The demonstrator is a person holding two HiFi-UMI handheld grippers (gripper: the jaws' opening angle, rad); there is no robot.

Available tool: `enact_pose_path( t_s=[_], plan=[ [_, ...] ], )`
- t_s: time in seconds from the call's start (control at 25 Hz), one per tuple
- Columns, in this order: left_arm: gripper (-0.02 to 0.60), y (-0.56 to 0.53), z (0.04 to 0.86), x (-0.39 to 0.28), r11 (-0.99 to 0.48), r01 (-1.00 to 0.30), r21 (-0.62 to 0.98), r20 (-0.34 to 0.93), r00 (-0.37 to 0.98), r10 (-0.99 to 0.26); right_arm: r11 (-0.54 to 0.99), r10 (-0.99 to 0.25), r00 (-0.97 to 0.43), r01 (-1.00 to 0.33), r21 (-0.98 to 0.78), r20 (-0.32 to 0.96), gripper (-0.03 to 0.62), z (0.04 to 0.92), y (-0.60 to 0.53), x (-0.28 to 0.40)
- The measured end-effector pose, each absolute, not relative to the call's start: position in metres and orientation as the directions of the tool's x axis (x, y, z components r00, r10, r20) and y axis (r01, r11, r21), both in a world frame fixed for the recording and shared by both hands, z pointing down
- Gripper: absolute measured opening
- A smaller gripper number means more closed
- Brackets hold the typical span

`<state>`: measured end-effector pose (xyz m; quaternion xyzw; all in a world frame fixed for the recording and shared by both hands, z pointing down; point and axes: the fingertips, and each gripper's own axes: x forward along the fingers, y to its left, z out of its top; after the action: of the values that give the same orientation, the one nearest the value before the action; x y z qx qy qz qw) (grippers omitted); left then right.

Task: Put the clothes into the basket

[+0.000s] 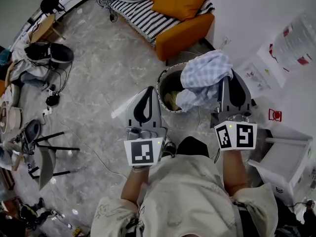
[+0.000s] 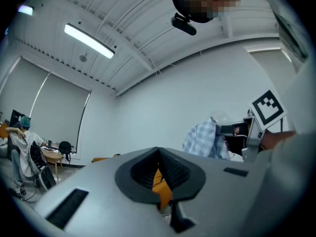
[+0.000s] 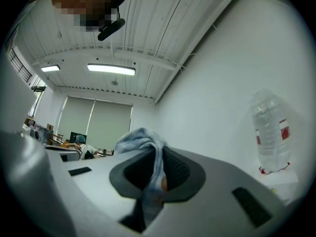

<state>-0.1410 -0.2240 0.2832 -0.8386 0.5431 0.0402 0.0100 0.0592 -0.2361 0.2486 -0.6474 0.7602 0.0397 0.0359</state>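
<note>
Pale shirt (image 1: 187, 191) fills the bottom of the head view. Checked cloth (image 1: 205, 78) hangs over the basket (image 1: 162, 83), pinched between the right gripper's (image 3: 157, 157) jaws. Left gripper (image 2: 158, 157), beside the basket, has its jaws together on nothing. Orange sofa (image 1: 185, 33) stands beyond on the floor (image 1: 108, 68).

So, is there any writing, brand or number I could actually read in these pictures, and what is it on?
No text is legible anywhere.
Water bottle: red label, print too blurred to read.
Red sticker: too small to read.
White sheet: tiny pictures, no legible words.
Square markers: black-and-white patterns, not writing.
</note>
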Motion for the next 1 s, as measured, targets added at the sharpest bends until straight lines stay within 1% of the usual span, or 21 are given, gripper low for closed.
enact_pose_path(
  t_s=[0.28, 0.6, 0.8, 1.0],
  plan=[
    [0.003, -0.260, 0.309, -0.148, -0.394, -0.919, 0.038, -0.030, 0.393, -0.919, 0.171, -0.985, -0.171, -0.985, 0.003, -0.036, 0.025, 0.286, -0.276, 0.054],
    [0.003, -0.310, 0.336, -0.133, -0.363, -0.932, 0.003, -0.022, 0.363, -0.931, 0.244, -0.966, -0.249, -0.967, -0.068, 0.070, 0.025, 0.340, -0.332, 0.057],
    [0.003, -0.338, 0.353, -0.122, -0.361, -0.932, -0.003, 0.012, 0.361, -0.932, 0.301, -0.943, -0.307, -0.952, -0.060, 0.132, 0.025, 0.370, -0.364, 0.050],
    [0.003, -0.363, 0.372, -0.109, -0.356, -0.934, -0.003, 0.037, 0.356, -0.934, 0.316, -0.922, -0.327, -0.945, -0.085, 0.207, 0.025, 0.413, -0.394, 0.054]
  ],
)
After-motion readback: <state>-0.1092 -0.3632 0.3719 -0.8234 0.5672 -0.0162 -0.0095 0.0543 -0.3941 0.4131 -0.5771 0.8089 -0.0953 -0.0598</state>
